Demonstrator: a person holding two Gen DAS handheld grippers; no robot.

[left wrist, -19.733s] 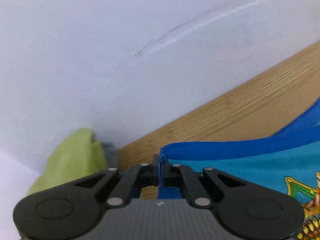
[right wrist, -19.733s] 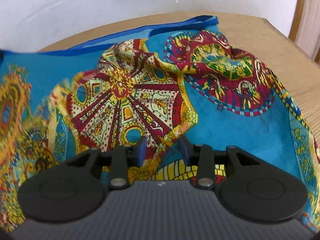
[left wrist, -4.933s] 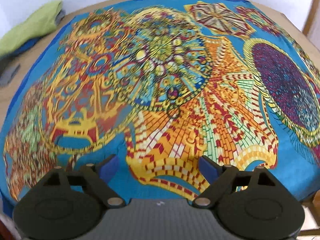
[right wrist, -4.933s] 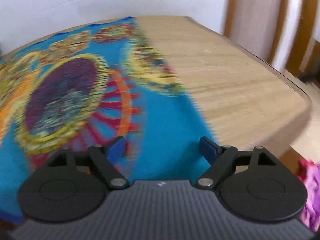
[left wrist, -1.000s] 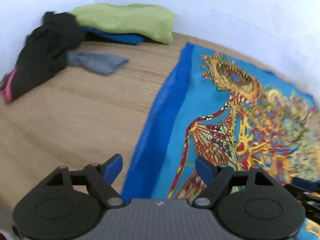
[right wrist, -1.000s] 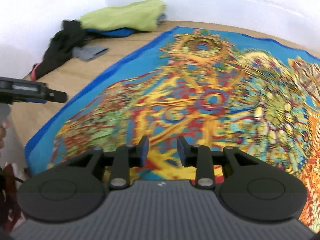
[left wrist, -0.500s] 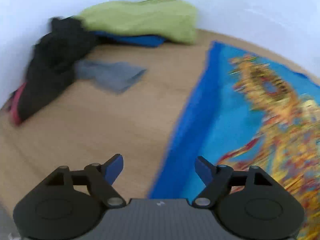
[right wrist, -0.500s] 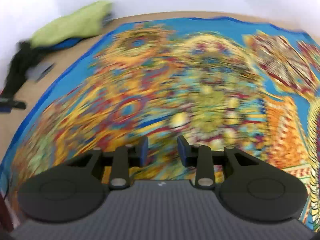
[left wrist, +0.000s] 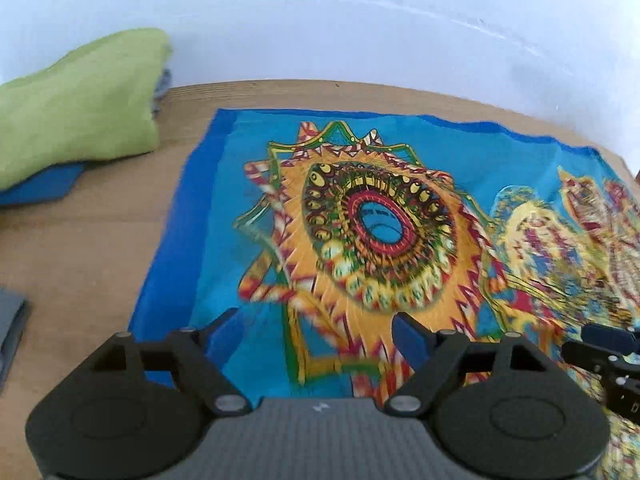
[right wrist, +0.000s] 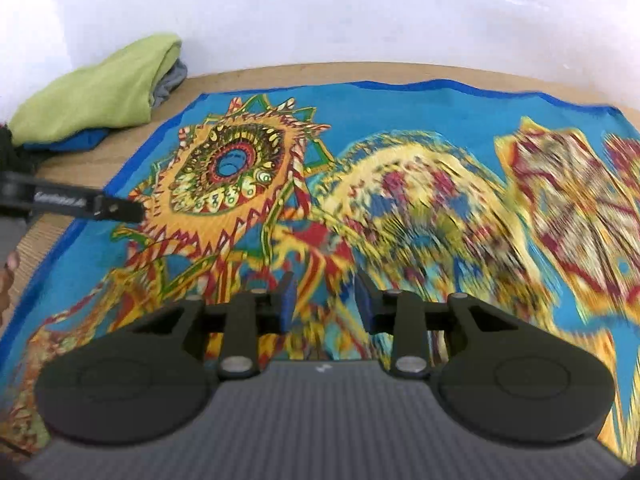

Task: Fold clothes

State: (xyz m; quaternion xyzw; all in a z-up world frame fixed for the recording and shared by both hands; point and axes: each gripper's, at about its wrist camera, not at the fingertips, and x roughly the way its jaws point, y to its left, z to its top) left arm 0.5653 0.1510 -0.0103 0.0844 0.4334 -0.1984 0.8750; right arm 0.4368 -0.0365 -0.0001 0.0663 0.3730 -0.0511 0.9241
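Note:
A bright blue cloth (left wrist: 256,184) with orange, yellow and red sunburst patterns lies spread flat on the wooden table (left wrist: 80,260). Its far left corner shows in both views. My left gripper (left wrist: 314,330) hovers over the cloth's left part, open wide with nothing between its fingers. In the right wrist view the same cloth (right wrist: 400,120) fills the frame. My right gripper (right wrist: 324,304) stands above its middle, partly open and holding nothing. One black finger (right wrist: 112,209) of the left gripper reaches in from the left above the cloth's left border.
A folded green garment (left wrist: 80,104) lies on a blue one (left wrist: 40,188) at the far left by the white wall. A grey cloth (left wrist: 10,320) sits at the left edge. A fingertip (right wrist: 8,276) of a person shows at the left.
The left gripper has swung right, from the bare wood and clothes pile to over the cloth's left part. The right wrist view has shifted too. Both grippers' openings are unchanged.

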